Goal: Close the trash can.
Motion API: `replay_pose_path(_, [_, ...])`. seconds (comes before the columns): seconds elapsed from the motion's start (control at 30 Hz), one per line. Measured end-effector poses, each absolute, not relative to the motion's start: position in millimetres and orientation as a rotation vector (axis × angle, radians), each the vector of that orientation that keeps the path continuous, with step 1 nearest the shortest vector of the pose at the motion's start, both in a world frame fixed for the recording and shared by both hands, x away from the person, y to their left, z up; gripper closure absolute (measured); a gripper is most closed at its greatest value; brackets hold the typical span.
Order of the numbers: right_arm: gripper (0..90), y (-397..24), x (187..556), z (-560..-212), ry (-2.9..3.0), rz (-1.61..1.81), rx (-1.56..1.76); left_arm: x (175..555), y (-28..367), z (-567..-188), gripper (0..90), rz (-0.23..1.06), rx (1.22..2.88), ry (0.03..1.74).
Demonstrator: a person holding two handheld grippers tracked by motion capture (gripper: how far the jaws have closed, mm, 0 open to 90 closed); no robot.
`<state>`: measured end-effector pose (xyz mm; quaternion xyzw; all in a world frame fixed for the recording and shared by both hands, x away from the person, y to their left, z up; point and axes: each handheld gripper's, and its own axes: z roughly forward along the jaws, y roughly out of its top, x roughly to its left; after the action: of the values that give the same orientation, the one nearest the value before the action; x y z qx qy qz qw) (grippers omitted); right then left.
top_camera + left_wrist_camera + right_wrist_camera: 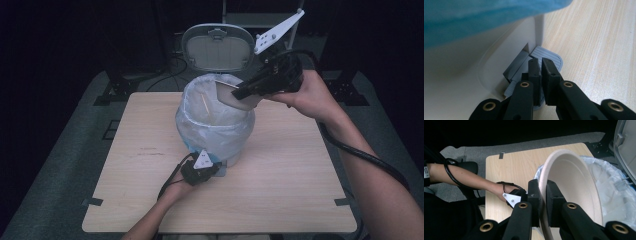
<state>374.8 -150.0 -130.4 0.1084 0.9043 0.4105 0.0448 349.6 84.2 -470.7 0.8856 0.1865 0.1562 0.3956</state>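
A white pedal bin [220, 132] lined with a clear bag [614, 182] stands mid-table, its lid [218, 48] raised. My right gripper [241, 93] is shut on the rim of a beige paper plate [234, 98], tilted over the bin's right rim. In the right gripper view the plate [574, 182] stands on edge between the jaws of my right gripper [543, 195], above the bag. My left gripper [212, 169] is low at the bin's front base. Its jaws are shut with nothing between them, and my left gripper [541, 75] rests on the ribbed foot pedal [550, 55].
The light wooden table [290, 170] has free surface on both sides of the bin. A thin wooden stick [205, 106] lies inside the bag. Dark frames and cables stand behind the table. The person's left forearm [469, 178] reaches across the front edge.
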Motion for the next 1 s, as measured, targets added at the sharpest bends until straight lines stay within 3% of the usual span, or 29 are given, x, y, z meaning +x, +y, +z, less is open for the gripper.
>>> replay_pose_path(1.0, [82.7,-110,410,-134,2.807,1.192,0.298,350,85,-471,86.6,0.393,2.244,0.464])
